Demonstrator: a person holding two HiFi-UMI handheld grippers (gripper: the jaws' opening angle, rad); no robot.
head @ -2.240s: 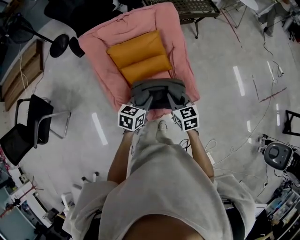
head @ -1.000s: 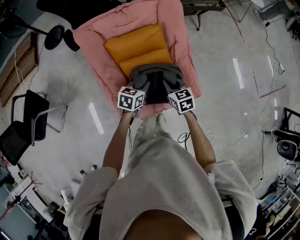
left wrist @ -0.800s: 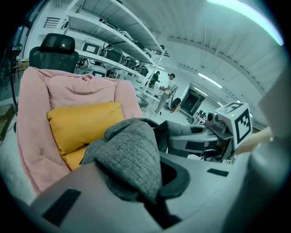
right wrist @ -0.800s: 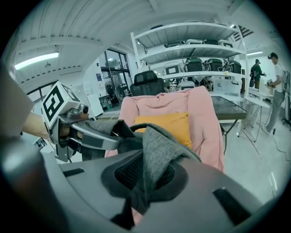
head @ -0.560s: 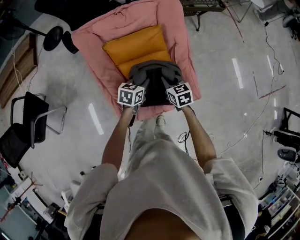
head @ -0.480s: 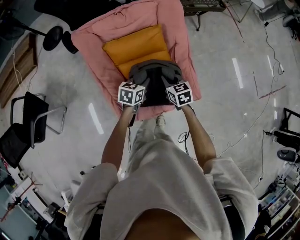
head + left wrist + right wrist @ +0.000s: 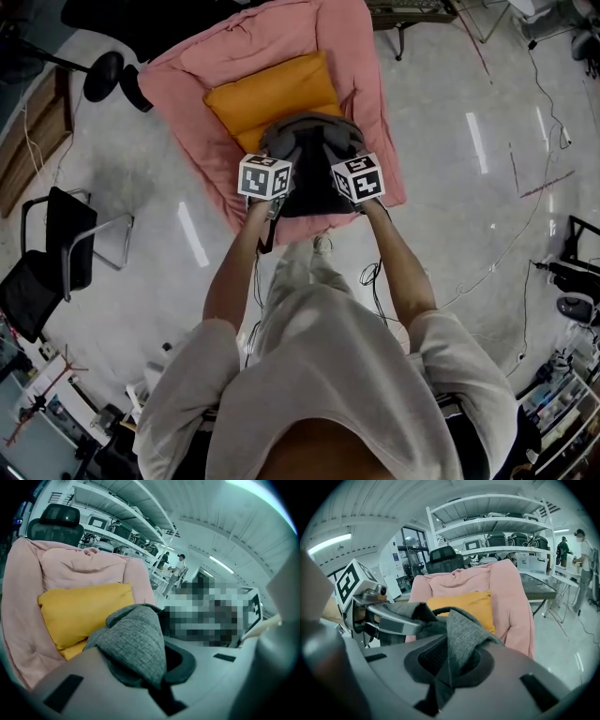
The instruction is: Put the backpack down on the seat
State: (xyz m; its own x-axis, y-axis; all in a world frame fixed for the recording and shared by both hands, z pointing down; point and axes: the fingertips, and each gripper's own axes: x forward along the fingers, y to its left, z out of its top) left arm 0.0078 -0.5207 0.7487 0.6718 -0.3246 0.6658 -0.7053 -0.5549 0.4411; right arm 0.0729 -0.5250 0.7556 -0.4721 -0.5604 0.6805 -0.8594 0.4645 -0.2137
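The person is gripping a grey backpack (image 7: 312,141) with both tools over a soft seat (image 7: 281,42). The left gripper (image 7: 157,681) is clamping down tight on a fold of coarse, heathered woven cloth, which is bunching up in a rounded hump out of the jaws. The right gripper (image 7: 443,679) is pinching a similar ridge of the same grey weave, its jaws nearly together, with a darker mesh lining showing beside the fold. Seen from the head, the backpack is hanging as a rounded, slumping bundle between the two marker cubes, with a darker flat panel facing the person.

It is sitting over the near part of the seat and covering the near edge of an orange cushion (image 7: 272,94); whether its base is touching the padding cannot be told. The seat is a wide, puffy lounger in dusty pink quilted fabric with thick rolled sides. The cushion is smooth, plump and creased across its middle into two pillowy halves.

A glossy grey floor (image 7: 469,187) is reflecting strip lights, and a black folding chair (image 7: 47,253) with a thin metal frame is standing well apart on the left.
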